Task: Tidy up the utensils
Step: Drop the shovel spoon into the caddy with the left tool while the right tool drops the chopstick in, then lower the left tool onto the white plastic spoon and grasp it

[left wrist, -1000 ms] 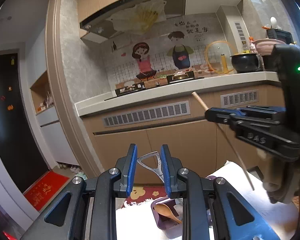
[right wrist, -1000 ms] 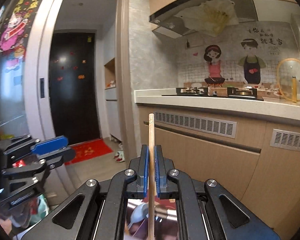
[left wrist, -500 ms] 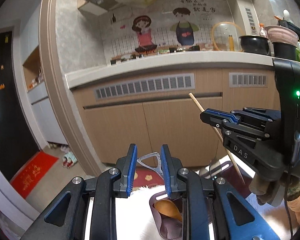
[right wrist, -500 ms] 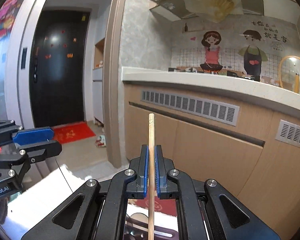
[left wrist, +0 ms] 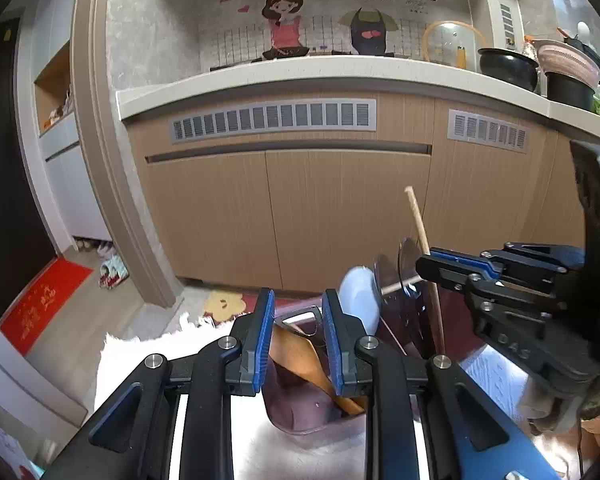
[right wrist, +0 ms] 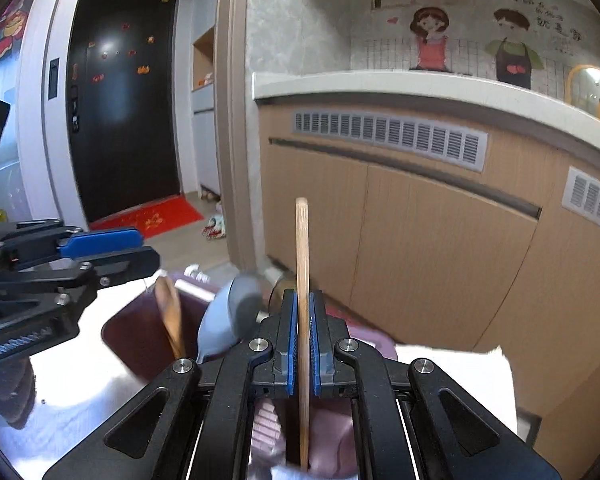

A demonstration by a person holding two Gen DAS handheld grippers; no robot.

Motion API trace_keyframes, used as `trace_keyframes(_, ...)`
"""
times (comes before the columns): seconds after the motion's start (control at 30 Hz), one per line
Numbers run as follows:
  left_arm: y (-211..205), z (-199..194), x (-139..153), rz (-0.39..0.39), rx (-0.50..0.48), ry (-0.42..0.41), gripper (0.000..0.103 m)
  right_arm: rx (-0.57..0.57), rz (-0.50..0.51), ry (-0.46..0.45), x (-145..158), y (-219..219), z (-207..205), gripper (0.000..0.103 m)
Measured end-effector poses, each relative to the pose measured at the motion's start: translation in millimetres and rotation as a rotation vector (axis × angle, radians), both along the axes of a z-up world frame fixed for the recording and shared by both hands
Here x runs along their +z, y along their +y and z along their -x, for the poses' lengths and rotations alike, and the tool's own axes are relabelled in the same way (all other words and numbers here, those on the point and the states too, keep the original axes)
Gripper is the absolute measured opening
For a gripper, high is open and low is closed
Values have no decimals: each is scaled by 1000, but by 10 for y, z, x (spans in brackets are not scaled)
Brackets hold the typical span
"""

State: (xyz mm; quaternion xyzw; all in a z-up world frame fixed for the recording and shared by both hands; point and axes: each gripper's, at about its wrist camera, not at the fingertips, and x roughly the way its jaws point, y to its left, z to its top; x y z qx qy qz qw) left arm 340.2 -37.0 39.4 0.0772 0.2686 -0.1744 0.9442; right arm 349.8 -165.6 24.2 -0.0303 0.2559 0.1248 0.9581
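Note:
My left gripper [left wrist: 298,300] is shut on a flat metal utensil [left wrist: 300,319] with a triangular cut-out end, held just above the left compartment of a purple utensil holder [left wrist: 296,408]. A wooden spoon [left wrist: 308,360] leans in that compartment. My right gripper [right wrist: 303,300] is shut on a wooden chopstick [right wrist: 302,264], held upright over the holder's right part [right wrist: 340,448]. A pale blue spoon [left wrist: 358,296] and metal spoons [left wrist: 408,260] stand in the holder. The right gripper [left wrist: 424,268] shows at the right of the left wrist view.
The holder stands on a white table [left wrist: 140,364]. Wooden kitchen cabinets [left wrist: 340,216] under a white counter [left wrist: 300,76] lie beyond. A black door [right wrist: 120,112] and a red mat [right wrist: 152,216] are on the left.
Both grippers have tilted and moved down toward the purple holder, which now fills more of both views. Each still holds its utensil.

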Motion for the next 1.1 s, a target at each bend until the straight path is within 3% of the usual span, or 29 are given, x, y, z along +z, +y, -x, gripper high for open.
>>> trace_keyframes(0.1,33,31,-2,25,10,22,29,6,-1,35,-5,-31,80,8)
trace_keyframes(0.17,72,68,37,43,19,23,41,2,2,39,16,-54,170,9)
trace_keyframes(0.33,176,257,192,84,42,13,52,-2,-4,57,84,-136,483,24)
trace_keyframes(0.47,211,501,237,99,64,47,59,6,7,95,72,-153,835,26)
trace_keyframes(0.6,222,757,124,103,65,130,66,22,30,160,-54,-157,1211,29)
trace_keyframes(0.9,180,1302,-575,152,-23,429,66,39,44,294,-518,-121,1882,32)
trace_keyframes(1.1,-8,1563,-910,124,-87,582,65,-14,31,322,-683,-195,2112,45)
